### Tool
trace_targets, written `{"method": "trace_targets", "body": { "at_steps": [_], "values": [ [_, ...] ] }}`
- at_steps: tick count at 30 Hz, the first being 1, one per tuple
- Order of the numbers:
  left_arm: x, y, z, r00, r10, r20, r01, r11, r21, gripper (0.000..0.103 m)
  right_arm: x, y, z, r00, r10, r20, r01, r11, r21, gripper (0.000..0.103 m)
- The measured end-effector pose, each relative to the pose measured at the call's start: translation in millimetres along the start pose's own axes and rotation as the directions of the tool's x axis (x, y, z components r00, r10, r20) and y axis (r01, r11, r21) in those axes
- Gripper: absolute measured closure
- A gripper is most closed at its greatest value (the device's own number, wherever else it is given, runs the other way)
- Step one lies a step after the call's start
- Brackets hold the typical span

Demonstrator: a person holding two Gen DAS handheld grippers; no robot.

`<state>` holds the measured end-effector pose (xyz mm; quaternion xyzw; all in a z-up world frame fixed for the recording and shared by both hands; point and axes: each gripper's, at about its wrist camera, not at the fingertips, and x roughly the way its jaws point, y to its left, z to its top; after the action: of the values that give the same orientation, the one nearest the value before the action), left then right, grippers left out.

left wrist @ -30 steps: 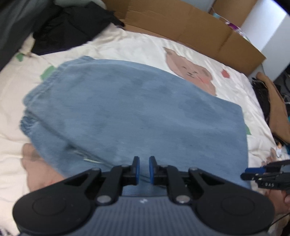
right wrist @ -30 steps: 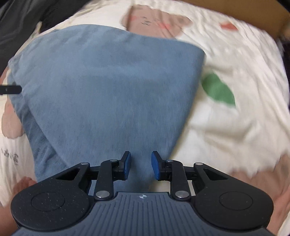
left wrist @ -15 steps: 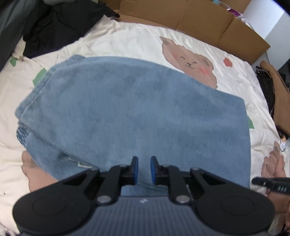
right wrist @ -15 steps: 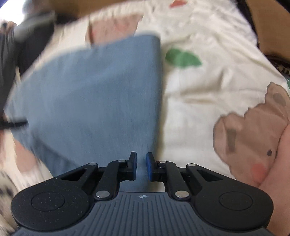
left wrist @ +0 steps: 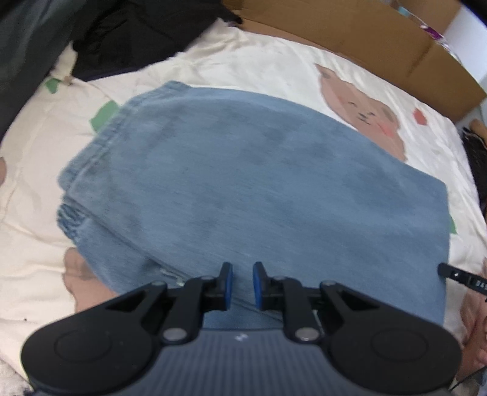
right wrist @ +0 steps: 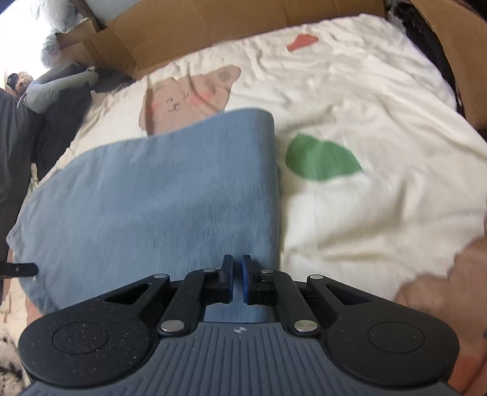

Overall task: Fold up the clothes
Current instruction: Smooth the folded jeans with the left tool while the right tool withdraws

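Folded blue jeans [left wrist: 258, 189] lie flat on the bear-print bedsheet [left wrist: 274, 70], with the stacked hems at their left end. My left gripper [left wrist: 243, 283] hovers over the jeans' near edge. Its jaws stand a narrow gap apart and only denim shows behind them. In the right wrist view the jeans [right wrist: 158, 198] fill the left half. My right gripper [right wrist: 237, 280] sits over their near right corner, pads almost touching, and I cannot see cloth pinched between them. The right gripper's tip [left wrist: 456, 277] shows at the jeans' right edge. The left gripper's tip [right wrist: 18, 269] pokes in from the left.
Flattened cardboard [left wrist: 365, 33] lines the far side of the bed and also shows as cardboard [right wrist: 213, 27] in the right wrist view. Dark clothes [left wrist: 137, 33] are piled at the far left corner. More garments [left wrist: 478, 152] lie off the right edge. A hand [right wrist: 441, 292] holds the right gripper.
My right gripper's jaws have closed from a wide gap to nearly touching while it swung toward the jeans' right edge. The left gripper's gap is about the same and its view shifted slightly.
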<state>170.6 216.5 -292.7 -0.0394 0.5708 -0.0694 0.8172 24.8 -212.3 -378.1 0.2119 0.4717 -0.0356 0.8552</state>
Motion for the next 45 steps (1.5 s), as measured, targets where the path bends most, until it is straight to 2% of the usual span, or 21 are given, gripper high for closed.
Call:
{"method": "trace_targets", "body": {
  "at_steps": [4,7,16,24,30,34,37,38,39,41,45],
  "values": [
    [6,11,3,1.0,0.016,-0.006,-0.016,0.999,-0.031,0.088,8,-2,19,0.999,0.001,0.046,-0.002,1.0,0.013,0.094],
    [10,16,3,1.0,0.015,-0.012,-0.015,0.999,-0.041,0.088,14,-10,30,0.998,0.002,0.066,-0.005,0.999,0.039,0.098],
    [3,14,3,1.0,0.017,0.009,-0.016,0.999,-0.033,0.088,32,-23,53,0.996,0.007,0.09,-0.007,1.0,0.005,0.098],
    [-5,21,18,0.999,0.032,0.027,-0.032,0.999,-0.012,0.088,41,-36,81,0.994,0.014,0.11,-0.014,1.0,0.001,0.098],
    [-11,26,29,0.997,0.058,0.045,-0.057,0.998,-0.013,0.087,38,-41,79,0.995,0.025,0.093,-0.026,1.0,0.011,0.099],
    [-19,34,35,0.995,0.078,0.07,-0.077,0.997,-0.013,0.075,32,-44,73,0.997,0.037,0.073,-0.04,0.998,0.041,0.098],
    [-23,42,40,0.993,0.09,0.078,-0.089,0.996,-0.025,0.074,28,-46,68,0.997,0.046,0.058,-0.049,0.997,0.064,0.097],
    [-25,45,41,0.992,0.094,0.079,-0.092,0.995,-0.028,0.074,26,-47,66,0.997,0.049,0.053,-0.052,0.996,0.071,0.094],
    [-27,47,42,0.992,0.096,0.081,-0.094,0.995,-0.029,0.074,25,-48,65,0.997,0.052,0.048,-0.056,0.995,0.079,0.085],
    [-32,52,45,0.991,0.102,0.084,-0.1,0.995,-0.028,0.071,23,-49,61,0.998,0.058,0.038,-0.061,0.994,0.089,0.073],
    [-36,61,47,0.99,0.113,0.089,-0.113,0.994,-0.006,0.063,19,-50,51,0.997,0.069,0.022,-0.071,0.994,0.087,0.072]
  ]
}}
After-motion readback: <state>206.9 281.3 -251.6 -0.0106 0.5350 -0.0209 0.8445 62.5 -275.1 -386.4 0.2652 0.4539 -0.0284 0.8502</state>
